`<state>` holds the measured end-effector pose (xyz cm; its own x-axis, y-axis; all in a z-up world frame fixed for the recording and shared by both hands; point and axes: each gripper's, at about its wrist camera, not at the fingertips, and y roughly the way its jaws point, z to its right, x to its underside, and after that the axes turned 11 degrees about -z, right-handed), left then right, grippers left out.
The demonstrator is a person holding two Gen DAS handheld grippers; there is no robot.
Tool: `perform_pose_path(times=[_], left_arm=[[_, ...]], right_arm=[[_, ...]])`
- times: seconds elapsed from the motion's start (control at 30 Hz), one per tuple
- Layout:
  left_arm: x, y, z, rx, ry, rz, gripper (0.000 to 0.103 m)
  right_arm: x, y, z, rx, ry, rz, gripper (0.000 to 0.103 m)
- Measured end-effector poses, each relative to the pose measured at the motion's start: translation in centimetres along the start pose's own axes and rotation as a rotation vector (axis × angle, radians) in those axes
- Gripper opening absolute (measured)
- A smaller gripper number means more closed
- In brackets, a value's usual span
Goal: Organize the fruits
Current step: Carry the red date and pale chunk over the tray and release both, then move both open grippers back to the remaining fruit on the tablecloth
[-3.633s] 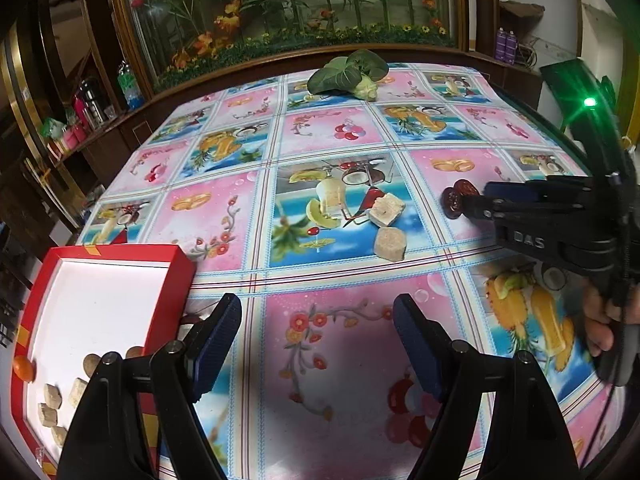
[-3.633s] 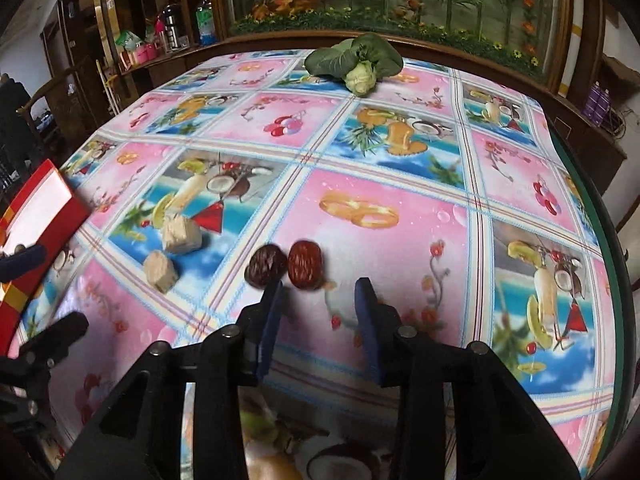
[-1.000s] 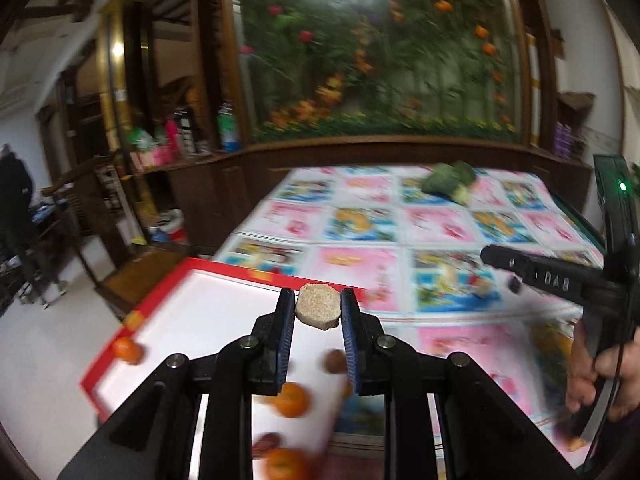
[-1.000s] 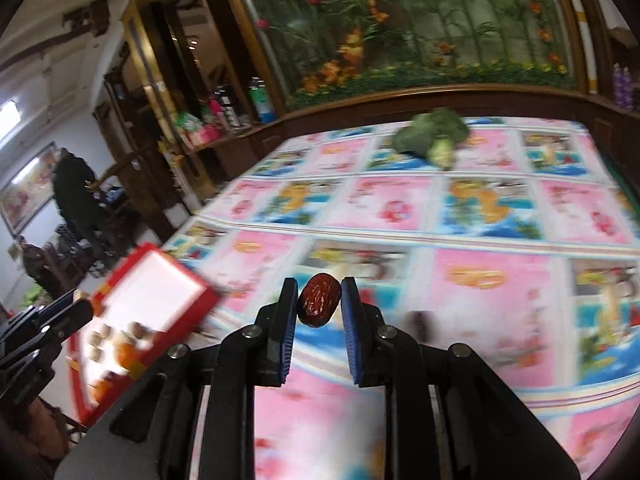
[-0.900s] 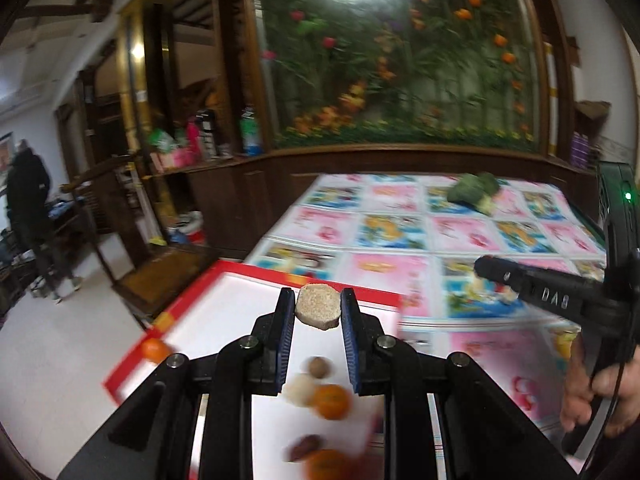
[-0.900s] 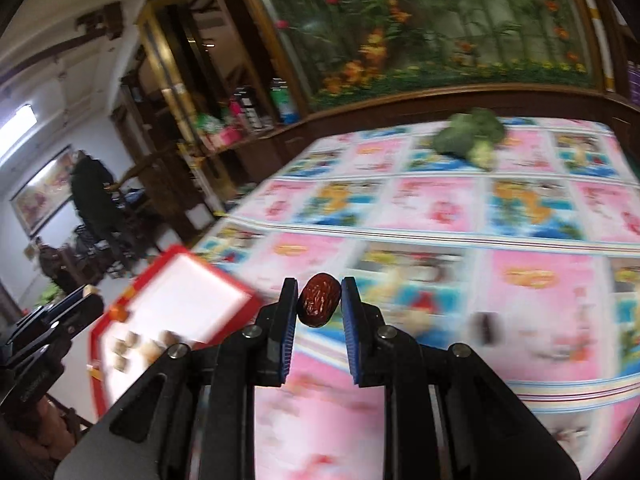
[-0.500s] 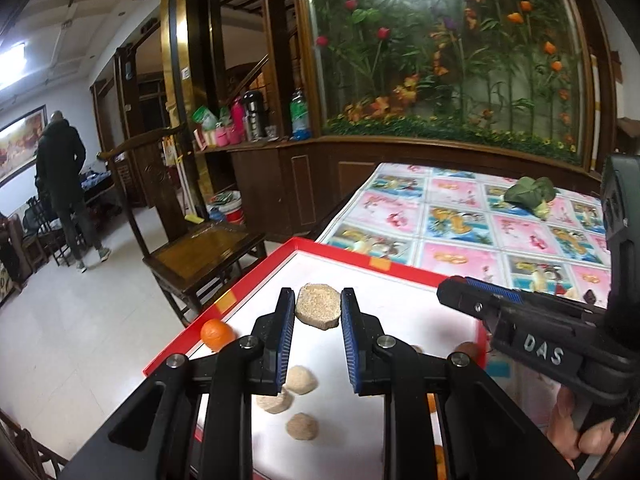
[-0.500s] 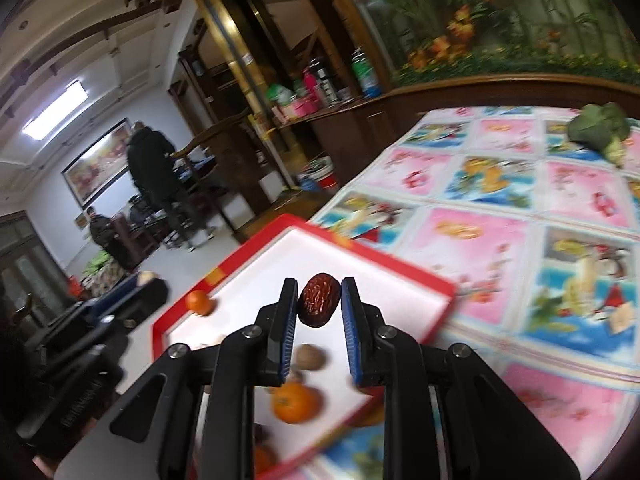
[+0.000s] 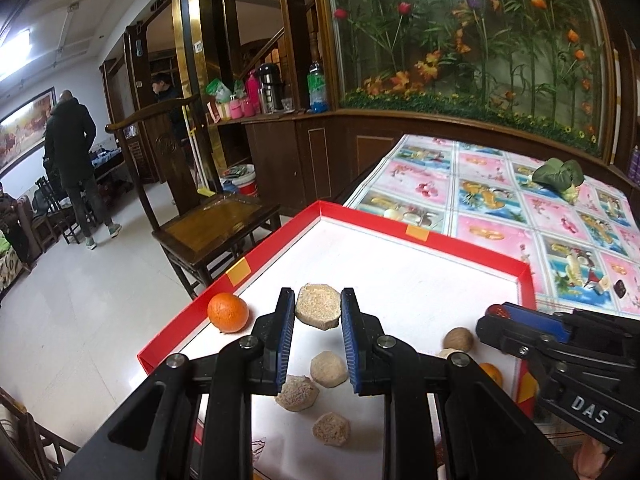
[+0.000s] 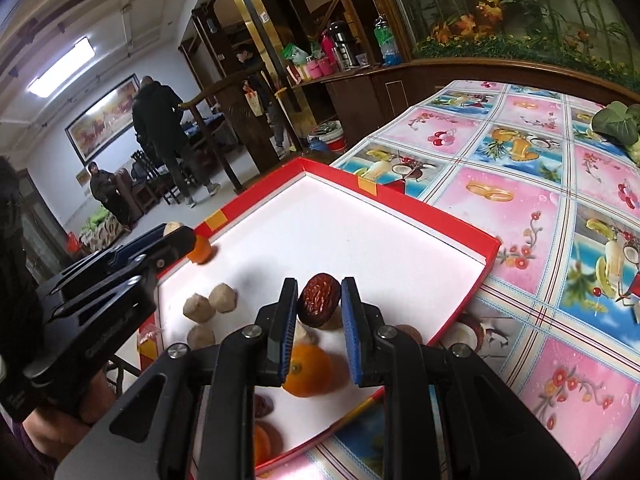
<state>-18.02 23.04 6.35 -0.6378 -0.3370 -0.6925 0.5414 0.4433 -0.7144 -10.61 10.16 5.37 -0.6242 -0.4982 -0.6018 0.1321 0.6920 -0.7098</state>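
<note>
Over the red tray point(image 9: 420, 236), both my hands have come across from the tablecloth: left gripper point(image 9: 318, 312) clamped on a tan slice point(image 9: 318, 311), right gripper point(image 10: 320, 300) clamped on a red date point(image 10: 319, 299). Only releasing remains.

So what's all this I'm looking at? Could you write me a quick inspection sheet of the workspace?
Surface: table under a fruit-print cloth.
Job's things: red tray with white floor, holding tan chunks, oranges, a walnut; one dark date left on the cloth.
Clutter: leafy vegetable at the far end.
Grippers: left gripper shut on a tan chunk; right gripper shut on a red date; both over the tray.
Cables: nothing seen.
Surroundings: wooden chair, flower display, people standing in the background.
</note>
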Motion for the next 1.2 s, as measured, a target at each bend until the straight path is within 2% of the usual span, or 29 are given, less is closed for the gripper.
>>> perform_pose_path(times=[0.33, 0.63, 0.73, 0.8, 0.93, 1.0, 1.03, 1.1, 1.2], left_arm=[[0.5, 1.2, 0.2, -0.014, 0.006, -0.046, 0.022], [0.7, 1.3, 0.3, -0.037, 0.005, -0.06, 0.024], [0.6, 1.1, 0.4, -0.042, -0.001, -0.06, 0.037], [0.6, 0.8, 0.4, -0.051, -0.011, -0.051, 0.059], [0.4, 0.0, 0.3, -0.063, -0.031, -0.024, 0.069], [0.3, -0.3, 0.1, -0.063, -0.045, -0.016, 0.079], [0.2, -0.6, 0.1, -0.062, -0.054, -0.008, 0.079], [0.0, -1.2, 0.0, -0.057, -0.066, 0.004, 0.08], [-0.3, -1.8, 0.2, -0.064, -0.072, 0.012, 0.083]], right_arm=[[0.4, 0.9, 0.0, 0.017, 0.004, -0.063, 0.024], [0.6, 0.8, -0.3, 0.026, -0.005, -0.071, 0.025], [0.5, 0.8, -0.3, 0.033, -0.004, -0.07, 0.025], [0.4, 0.5, 0.1, 0.023, 0.016, -0.065, 0.025], [0.3, -0.1, 0.5, 0.008, 0.04, -0.048, 0.025], [0.2, -0.7, 0.7, 0.006, 0.052, -0.026, 0.032], [0.1, -1.0, 0.9, 0.005, 0.058, -0.016, 0.039], [0.0, -1.6, 1.1, 0.006, 0.072, 0.006, 0.046], [-0.2, -2.4, 1.3, 0.028, 0.074, 0.037, 0.048]])
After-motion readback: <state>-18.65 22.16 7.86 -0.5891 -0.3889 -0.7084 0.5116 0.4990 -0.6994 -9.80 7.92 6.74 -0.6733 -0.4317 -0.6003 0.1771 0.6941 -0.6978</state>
